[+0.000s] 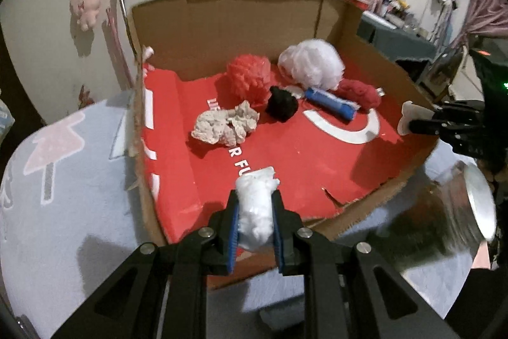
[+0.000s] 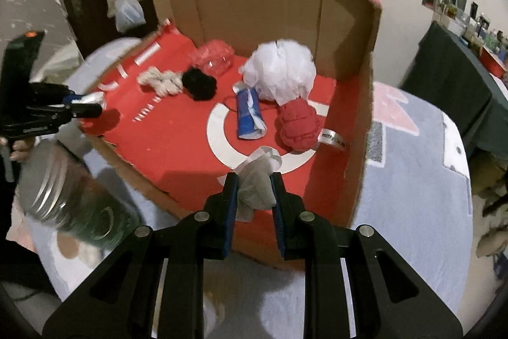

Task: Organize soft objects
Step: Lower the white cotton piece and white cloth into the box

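Both claws carry a load toward the cardboard box (image 1: 317, 8), whose red floor is the landmark for everything here. The left claw (image 1: 256, 205) is pinched on a white wad of crinkled plastic (image 1: 255, 205), hanging just over the box's near edge. The right claw (image 2: 254, 193) pinches a grey cloth scrap (image 2: 257, 180), also over the near edge, close to the box's right wall.

To do this step well, I would carry each piece further in over bare red floor before letting go, so neither catches on the torn front lip or lands on what already lies there; the plastic wad looks springy and may bounce or roll, so a low release seems wise.

Inside the box, counted:
- one white mesh pouf (image 2: 279, 70) near the back wall
- one red mesh pouf (image 1: 249, 75) beside it
- one black fluffy lump (image 1: 282, 107)
- one beige crumpled rag (image 1: 225, 124)
- one blue-and-white roll (image 2: 249, 113)
- one red knitted bundle (image 2: 297, 124)

Two held pieces besides.
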